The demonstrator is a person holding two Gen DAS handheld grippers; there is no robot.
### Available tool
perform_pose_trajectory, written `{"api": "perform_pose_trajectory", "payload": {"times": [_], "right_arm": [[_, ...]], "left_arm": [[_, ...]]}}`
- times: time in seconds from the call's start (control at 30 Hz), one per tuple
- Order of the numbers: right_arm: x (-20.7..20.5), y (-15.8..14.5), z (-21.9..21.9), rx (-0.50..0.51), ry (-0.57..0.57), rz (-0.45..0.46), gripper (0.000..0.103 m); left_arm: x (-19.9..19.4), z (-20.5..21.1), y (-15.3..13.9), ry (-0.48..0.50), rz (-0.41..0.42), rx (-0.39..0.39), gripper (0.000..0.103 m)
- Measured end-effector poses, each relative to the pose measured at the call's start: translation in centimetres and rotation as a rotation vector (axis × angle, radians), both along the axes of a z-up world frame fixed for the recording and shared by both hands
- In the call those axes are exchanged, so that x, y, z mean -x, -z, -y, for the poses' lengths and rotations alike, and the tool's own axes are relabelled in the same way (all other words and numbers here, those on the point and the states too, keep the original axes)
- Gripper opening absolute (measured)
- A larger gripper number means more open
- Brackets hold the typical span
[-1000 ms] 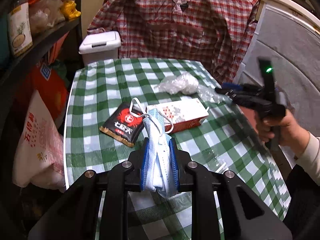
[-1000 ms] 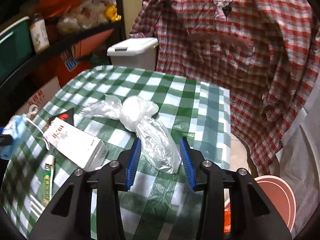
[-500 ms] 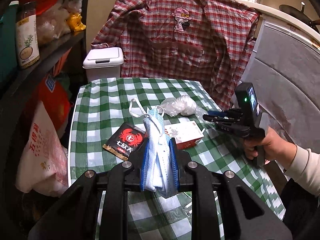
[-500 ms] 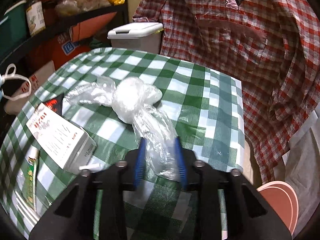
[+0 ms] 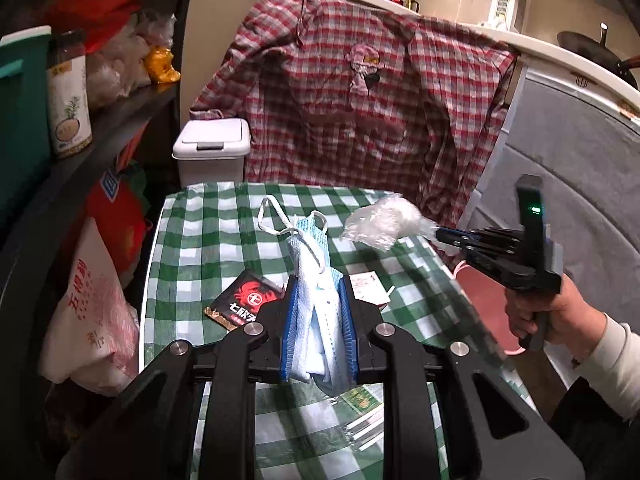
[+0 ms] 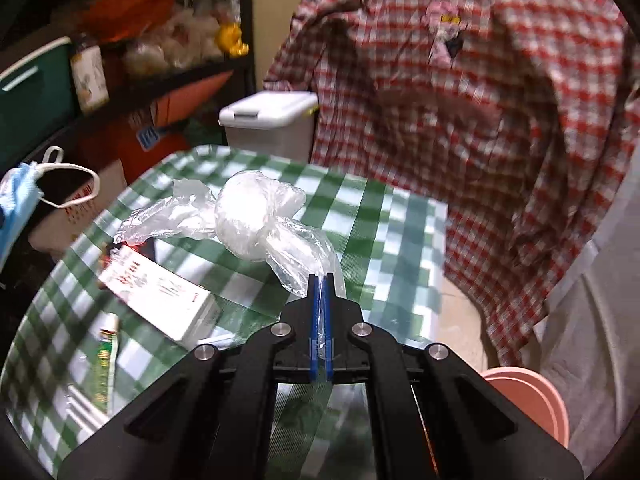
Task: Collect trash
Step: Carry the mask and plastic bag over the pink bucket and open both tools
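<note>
My left gripper pinches a crumpled light-blue face mask with white ear loops, blue pads pressed on both sides of it, mask sticking up above the green-and-white checked tablecloth. My right gripper has just been closing, and its blue pads are now pressed together on the tail of a knotted clear plastic bag with a white lump inside; the bag hangs off the cloth, over its far right part. Lying on the checked cloth: a white carton with red print near its middle, a black snack packet with a red crab logo left of the carton, a green-and-white tube toward the near edge. A white lidded bin stands just beyond the cloth's far left corner, a red plaid shirt hangs behind the cloth, and a pink round tub sits off its right edge.
</note>
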State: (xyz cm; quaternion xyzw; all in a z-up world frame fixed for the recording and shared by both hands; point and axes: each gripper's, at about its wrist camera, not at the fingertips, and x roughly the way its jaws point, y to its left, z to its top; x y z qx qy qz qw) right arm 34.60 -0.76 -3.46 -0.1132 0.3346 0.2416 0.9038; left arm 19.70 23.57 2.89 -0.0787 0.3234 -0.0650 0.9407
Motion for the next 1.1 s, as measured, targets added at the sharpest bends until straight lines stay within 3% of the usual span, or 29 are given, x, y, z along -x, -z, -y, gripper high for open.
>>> {"api": "perform_pose_trajectory", "payload": {"times": [0.3, 0.53, 0.73, 0.93, 1.1], "right_arm": [[6.2, -8.0, 4.1, -0.077, 0.053, 0.097, 0.002], [11.3, -12.0, 8.0, -0.105, 0.102, 0.167, 0.002], [14.1, -13.1, 11.1, -0.132, 0.168, 0.202, 0.002], [14.7, -12.0, 14.8, -0.162, 0.28, 0.202, 0.002], [14.4, -11.1, 17.2, -0.13, 0.335, 0.204, 0.002]], "left_arm": [[1.9, 2.1, -3.2, -0.056, 0.07, 0.001, 0.02], [3.5, 4.7, -5.5, -0.098, 0.134, -0.013, 0.02], [4.5, 7.3, -6.5, -0.117, 0.174, -0.038, 0.02], [4.4, 9.7, -6.6, -0.126, 0.181, -0.051, 0.02], [3.7, 12.2, -6.7, -0.11, 0.184, -0.053, 0.02]]}}
